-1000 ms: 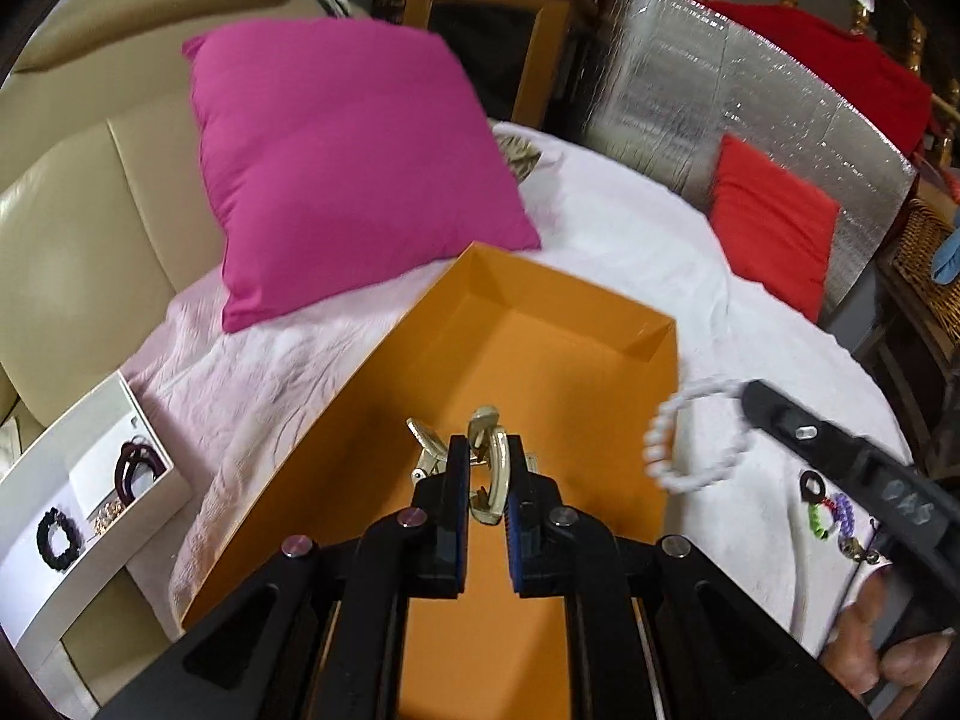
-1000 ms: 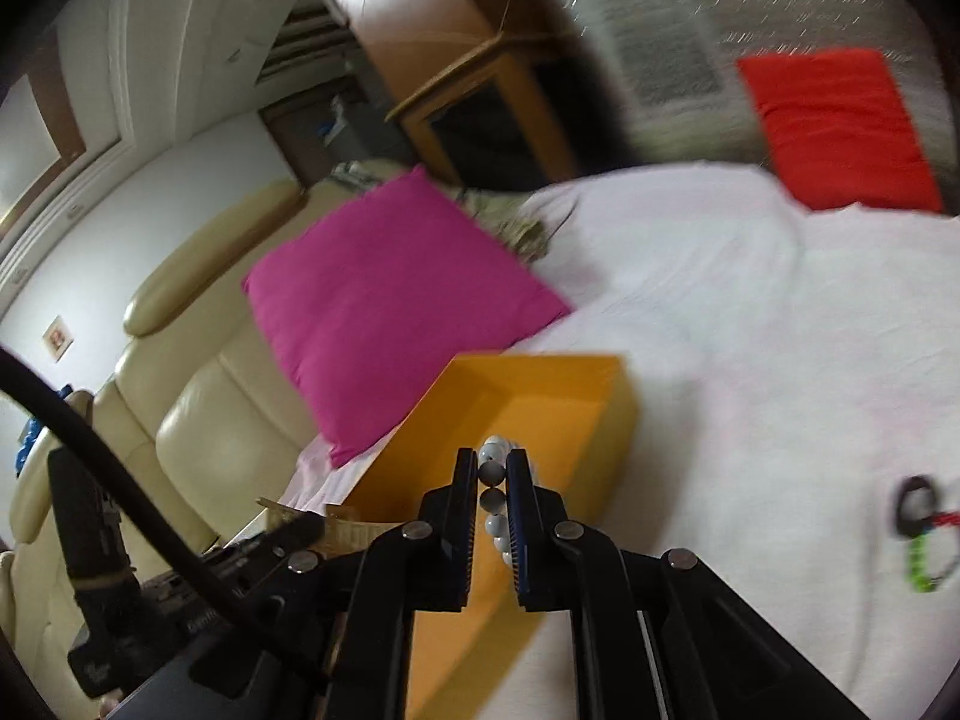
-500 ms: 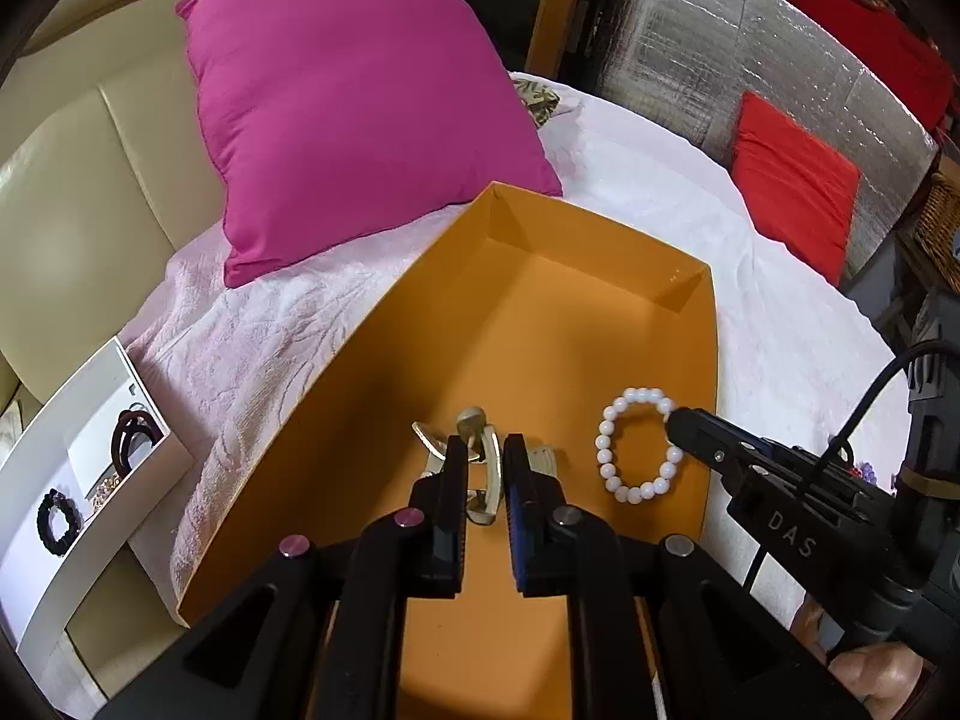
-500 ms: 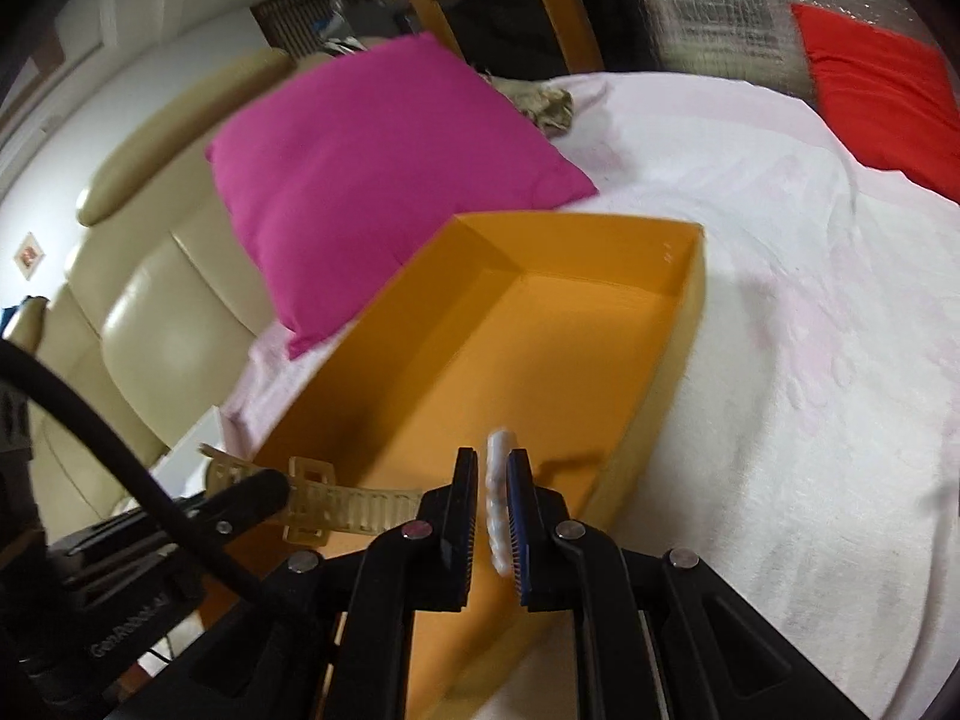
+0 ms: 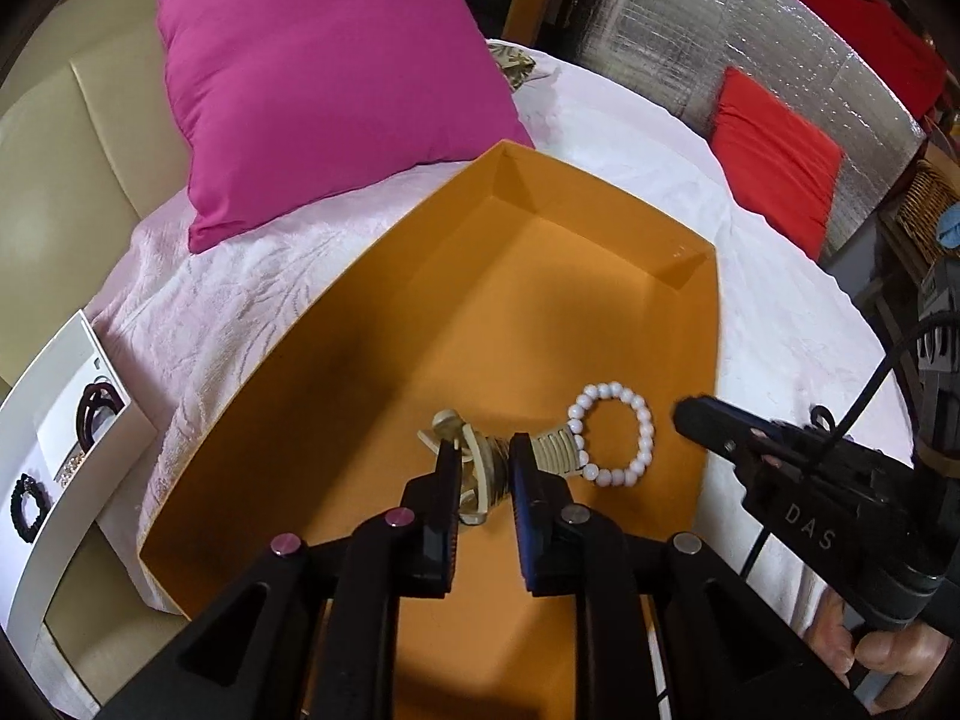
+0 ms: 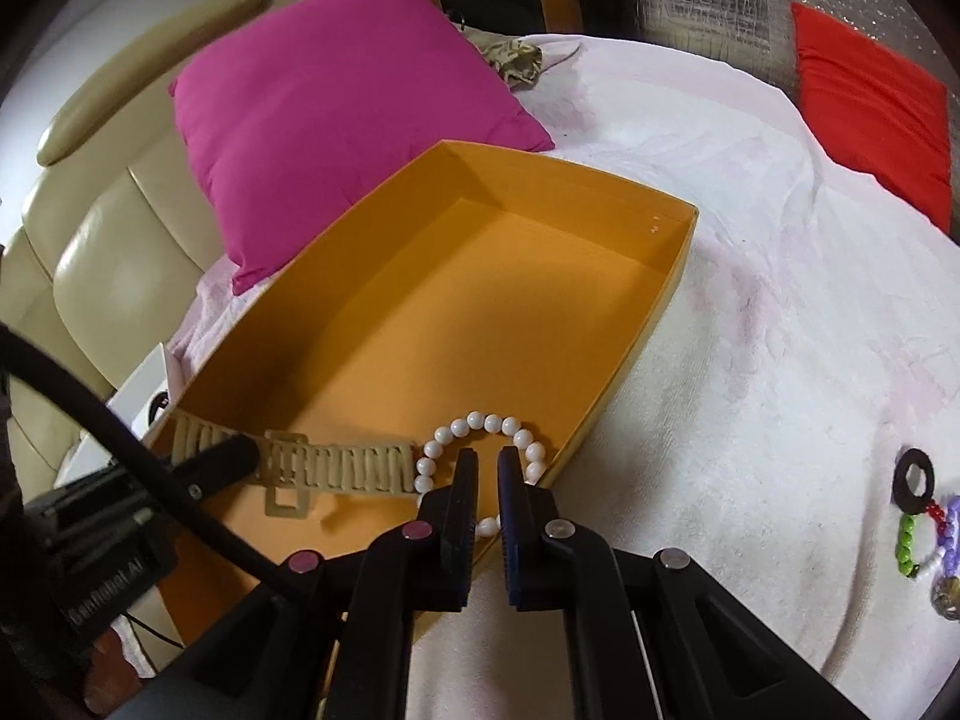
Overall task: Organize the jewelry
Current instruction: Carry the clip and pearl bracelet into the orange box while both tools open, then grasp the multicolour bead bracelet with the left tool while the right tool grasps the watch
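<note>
**Operator:** What is the state of the fingers nearest the cameras?

**Technician:** The left gripper (image 5: 485, 468) stands part open over the beige hair clip (image 5: 480, 474), which lies on the floor of the orange box (image 5: 420, 324); its fingers flank the clip with a visible gap, so I judge nothing is clamped. The right gripper (image 6: 485, 480) also stands narrowly apart, above the near wall of the box, empty. The white bead bracelet (image 6: 480, 426) lies inside the box just beyond it, touching the end of the clip.

**Operator:** How should the release step be finished?

**Technician:** Lift each gripper straight up before moving sideways. The left fingers sit close on both sides of the clip; a sideways pull could drag it, and the bracelet with it. The right gripper should rise clear of the box rim first.

**Operator:** Edges and free room?

**Technician:** The box's far half is bare. To the right, open white bedspread (image 6: 780, 330) leads to the coloured bead jewelry (image 6: 927, 525) still lying outside. To the left, a white tray (image 5: 54, 438) of dark bracelets sits beyond the bed edge. Farther off, the magenta cushion (image 5: 324, 72) bounds the box's far-left side.
</note>
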Demonstrator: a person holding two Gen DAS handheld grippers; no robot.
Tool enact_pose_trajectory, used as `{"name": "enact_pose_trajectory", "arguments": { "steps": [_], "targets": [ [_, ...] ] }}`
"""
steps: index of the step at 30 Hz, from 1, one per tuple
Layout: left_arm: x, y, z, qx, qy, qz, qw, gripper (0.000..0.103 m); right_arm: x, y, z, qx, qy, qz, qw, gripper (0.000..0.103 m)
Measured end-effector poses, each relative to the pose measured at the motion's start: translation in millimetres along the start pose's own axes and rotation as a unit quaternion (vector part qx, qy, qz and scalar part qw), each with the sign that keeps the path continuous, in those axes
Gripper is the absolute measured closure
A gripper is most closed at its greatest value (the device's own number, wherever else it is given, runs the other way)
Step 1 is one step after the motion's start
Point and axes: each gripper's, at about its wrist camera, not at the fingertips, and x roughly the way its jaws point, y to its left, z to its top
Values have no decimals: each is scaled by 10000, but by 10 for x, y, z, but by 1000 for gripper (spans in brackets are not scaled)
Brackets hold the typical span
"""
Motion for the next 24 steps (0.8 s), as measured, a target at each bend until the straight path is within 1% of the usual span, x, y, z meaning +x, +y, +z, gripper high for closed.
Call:
{"name": "enact_pose_trajectory", "arguments": {
  "steps": [1, 3, 4, 6, 7, 8, 9, 10, 11, 12, 14, 18, 21, 22, 24],
  "targets": [
    [-7, -14, -1, 25, -22, 44, 10000, 86, -15, 2, -2, -8, -78, 101, 9999, 94],
    [-28, -63, -1, 110, -107, 152, 9998, 85, -82, -18, -23, 32, -226, 272, 9994, 82],
    [-44, -80, 4, 104, -165, 163, 9997, 85, -124, -44, -37, 67, -285, 335, 9990, 80],
    [-96, -131, 16, 129, -390, 300, 9987, 85, -256, -129, -75, 130, -471, 409, 9980, 75],
    [-139, -178, 20, 206, -553, 389, 9975, 84, -334, -184, -104, 139, -569, 441, 9973, 74],
    [-180, -222, 23, 267, -707, 435, 9962, 81, -455, -260, -154, 135, -689, 450, 9965, 71],
    [-222, -258, 20, 301, -863, 460, 9948, 78, -538, -325, -196, 132, -763, 421, 9961, 65],
    [-269, -307, 28, 332, -1038, 479, 9929, 71, -652, -435, -264, 139, -854, 360, 9956, 60],
    [-316, -370, 36, 381, -1221, 479, 9906, 64, -761, -513, -328, 159, -936, 284, 9951, 46],
    [-353, -428, 33, 431, -1352, 437, 9889, 61, -849, -603, -400, 187, -1024, 205, 9944, 39],
    [-423, -566, 21, 526, -1582, 253, 9857, 59, -1053, -876, -585, 286, -1122, -4, 9933, 39],
    [-483, -912, -13, 846, -1839, -116, 9792, 58, -1383, -1453, -954, 645, -1170, -331, 9905, 39],
    [-467, -1203, -52, 1189, -1897, -362, 9740, 54, -1611, -1904, -1229, 1044, -1199, -573, 9856, 39],
    [-451, -1299, -72, 1282, -1884, -437, 9727, 52, -1689, -2072, -1324, 1221, -1194, -679, 9830, 39],
    [-387, -1492, -107, 1460, -1809, -607, 9707, 50, -1804, -2331, -1468, 1516, -1203, -781, 9780, 39]
  ]
}}
